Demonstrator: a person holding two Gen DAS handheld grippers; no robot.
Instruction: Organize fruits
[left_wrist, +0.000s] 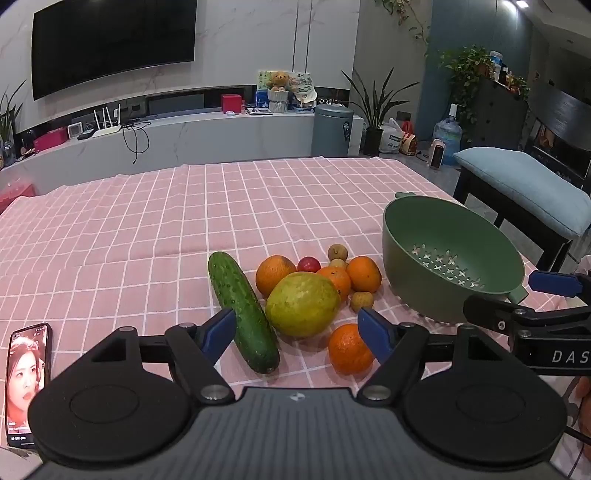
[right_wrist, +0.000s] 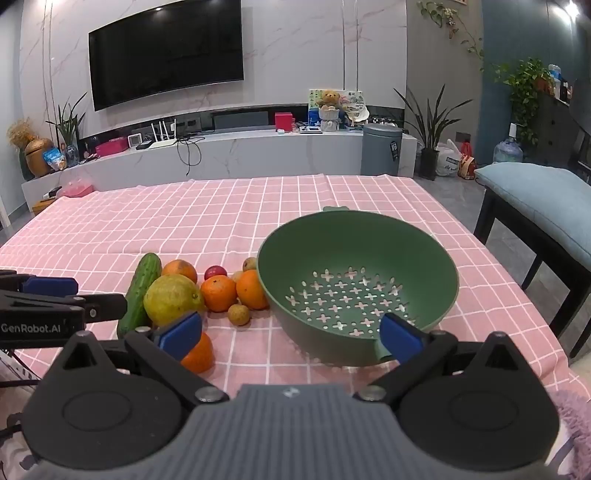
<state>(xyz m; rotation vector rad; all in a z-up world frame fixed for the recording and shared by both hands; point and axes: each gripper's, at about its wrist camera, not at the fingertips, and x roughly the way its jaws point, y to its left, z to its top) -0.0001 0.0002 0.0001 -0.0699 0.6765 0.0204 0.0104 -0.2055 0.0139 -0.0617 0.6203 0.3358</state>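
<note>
White letters "DAS" are showing on the right gripper (left_wrist: 554, 295) at three o'clock in the left wrist view; "GenRobot.AI" is showing on the left gripper (right_wrist: 50, 291) at nine o'clock in the right wrist view.

A home living room is shown: a wall-mounted television (right_wrist: 166, 55), a marble media shelf (right_wrist: 236, 151), potted plants (right_wrist: 430, 125), and a table spread with a pink checked tablecloth (right_wrist: 207, 221).

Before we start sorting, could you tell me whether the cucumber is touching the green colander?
Apart. The left wrist view shows the cucumber left of the fruit pile, with several oranges and tablecloth between it and the colander.
</note>
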